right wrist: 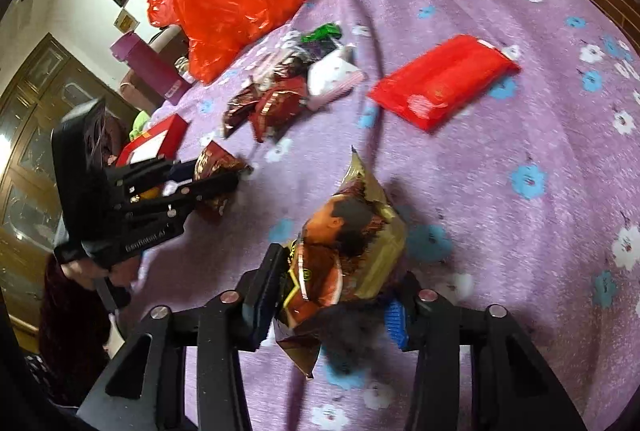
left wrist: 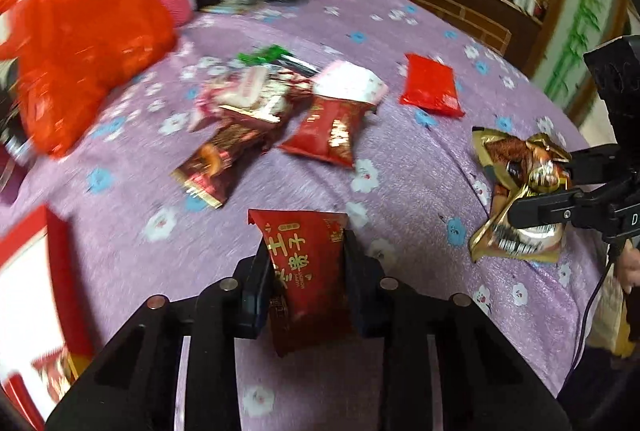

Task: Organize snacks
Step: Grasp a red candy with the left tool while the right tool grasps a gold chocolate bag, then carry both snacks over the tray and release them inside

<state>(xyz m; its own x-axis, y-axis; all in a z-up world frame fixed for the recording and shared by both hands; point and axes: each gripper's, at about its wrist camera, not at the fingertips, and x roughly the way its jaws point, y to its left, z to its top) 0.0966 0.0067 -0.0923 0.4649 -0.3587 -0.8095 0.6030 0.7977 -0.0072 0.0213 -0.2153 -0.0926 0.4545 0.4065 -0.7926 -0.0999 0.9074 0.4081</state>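
Left gripper [left wrist: 306,287] is clamped on a red snack packet [left wrist: 308,283]; right gripper [right wrist: 340,295] is clamped on a gold-brown snack bag [right wrist: 348,251], both above the counter [right wrist: 520,151]. Packets look light, crinkly, slippery: grip mid-body.

At the bottom centre of the frame the right tool [right wrist: 332,305] clamps a crumpled gold-and-brown snack bag [right wrist: 352,243] above the purple flowered bench [right wrist: 520,231]. At mid left the left tool [right wrist: 224,183] grips a dark red packet [right wrist: 214,167]. A flat red pack [right wrist: 440,81] lies at upper right, near a heap of snacks [right wrist: 288,87] and an orange plastic bag [right wrist: 224,11].
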